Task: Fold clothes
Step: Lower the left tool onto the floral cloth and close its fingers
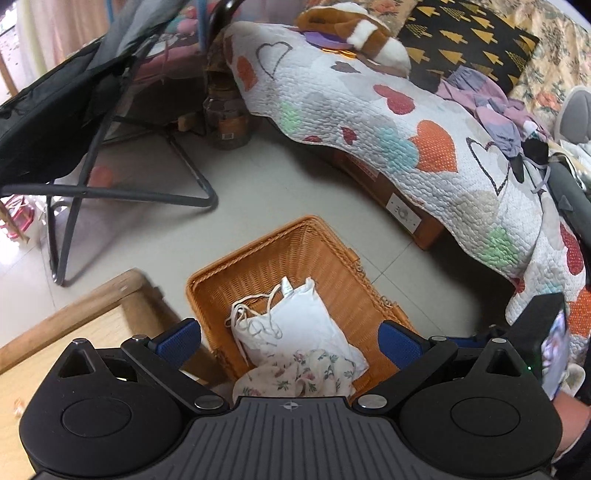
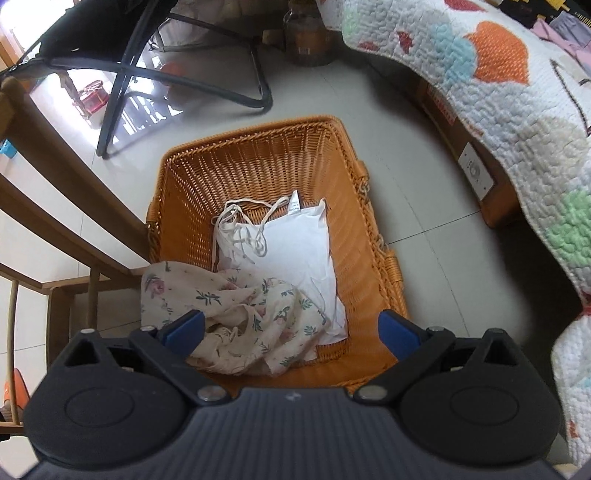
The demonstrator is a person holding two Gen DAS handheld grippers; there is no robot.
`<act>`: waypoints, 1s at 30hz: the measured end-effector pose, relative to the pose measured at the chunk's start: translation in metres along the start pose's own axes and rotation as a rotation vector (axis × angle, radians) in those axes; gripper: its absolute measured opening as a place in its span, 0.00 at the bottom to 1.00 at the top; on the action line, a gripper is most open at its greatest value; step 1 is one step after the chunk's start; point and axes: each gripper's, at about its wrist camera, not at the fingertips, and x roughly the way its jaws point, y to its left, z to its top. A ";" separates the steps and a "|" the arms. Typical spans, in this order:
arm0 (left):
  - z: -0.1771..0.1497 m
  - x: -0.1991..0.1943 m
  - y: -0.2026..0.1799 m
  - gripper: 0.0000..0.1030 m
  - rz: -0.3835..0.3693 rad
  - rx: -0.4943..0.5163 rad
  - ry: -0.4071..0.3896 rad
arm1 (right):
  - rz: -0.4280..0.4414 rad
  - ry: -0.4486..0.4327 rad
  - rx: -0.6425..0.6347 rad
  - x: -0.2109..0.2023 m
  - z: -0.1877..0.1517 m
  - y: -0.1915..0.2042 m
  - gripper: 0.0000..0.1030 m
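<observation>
Left black two-finger gripper with blue pads (image 1: 290, 341) at bottom of left wrist view, jaws spread wide, nothing between them. Right black two-finger gripper with blue pads (image 2: 291, 332) at bottom of right wrist view, likewise spread wide and empty, left pad just over floral cloth, contact impossible to tell.

Directly ahead of both: orange woven wicker basket (image 2: 258, 155) on pale tiled floor (image 2: 424, 206), centre of both frames. Inside it, crumpled cream floral-print garment (image 2: 236, 310) at near end, spilling over basket's left rim in right wrist view. Partly under it and farther in, white strappy camisole (image 2: 295, 247) lying flat, thin straps loosely tangled toward far end, small label sticking up. Same two garments seen in left wrist view: floral piece (image 1: 295, 373) lowest, white top (image 1: 306, 325) above it.

Light wooden furniture frame (image 1: 85, 310) at lower left, beside basket. Someone's hand (image 1: 570, 417) with phone-like dark device (image 1: 550, 339) at lower right edge of left wrist view.

Farther back: black metal folding chair frame (image 1: 129, 192) upper left; glass jar (image 1: 225, 118) on floor beyond it, top centre. White quilted bedspread with coloured hearts (image 1: 406, 129) draped across upper right, hanging over wooden bed base. On bed, pile of lilac and grey clothes (image 1: 495, 110), brown-and-white plush toy (image 1: 354, 29), black cushion with gold tree print (image 1: 469, 37) at far top right.
</observation>
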 end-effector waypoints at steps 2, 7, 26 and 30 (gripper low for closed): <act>0.004 0.009 -0.005 0.99 -0.007 0.016 0.008 | 0.006 -0.003 0.009 0.007 -0.002 -0.002 0.98; 0.010 0.036 -0.015 0.99 -0.034 0.037 0.052 | 0.028 -0.002 0.021 0.025 -0.005 -0.006 0.98; -0.012 0.145 -0.028 0.99 0.027 -0.058 0.288 | 0.163 0.041 0.079 0.093 -0.029 -0.001 0.98; -0.026 0.168 -0.031 0.98 0.074 -0.094 0.360 | 0.161 0.041 0.092 0.095 -0.038 -0.006 0.98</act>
